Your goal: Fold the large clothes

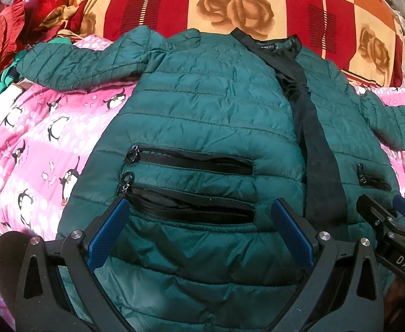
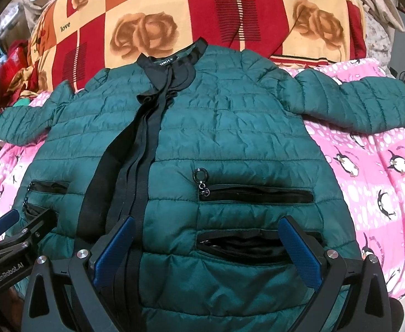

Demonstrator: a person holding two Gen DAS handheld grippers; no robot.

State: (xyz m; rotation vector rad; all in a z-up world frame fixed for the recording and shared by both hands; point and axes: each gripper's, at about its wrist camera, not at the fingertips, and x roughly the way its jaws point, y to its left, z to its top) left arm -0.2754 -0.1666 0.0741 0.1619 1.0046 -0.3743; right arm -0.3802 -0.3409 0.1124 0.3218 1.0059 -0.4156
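Observation:
A dark green quilted jacket [image 1: 202,110] lies flat, front up, on a pink penguin blanket, with both sleeves spread out; it also shows in the right wrist view [image 2: 230,127]. A black zip placket [image 1: 313,138] runs down its middle. My left gripper [image 1: 199,207] is open, empty, over the jacket's lower left front by two black pocket zips [image 1: 188,163]. My right gripper [image 2: 208,227] is open, empty, over the lower right front by its pocket zips [image 2: 255,193]. Each gripper shows at the edge of the other's view: right gripper [image 1: 390,215], left gripper [image 2: 22,227].
The pink penguin blanket [image 1: 36,138] covers the bed on both sides [image 2: 382,166]. A red, orange and cream rose-patterned quilt [image 1: 230,5] lies behind the collar. Red and green clothes [image 1: 14,27] are heaped at the far left.

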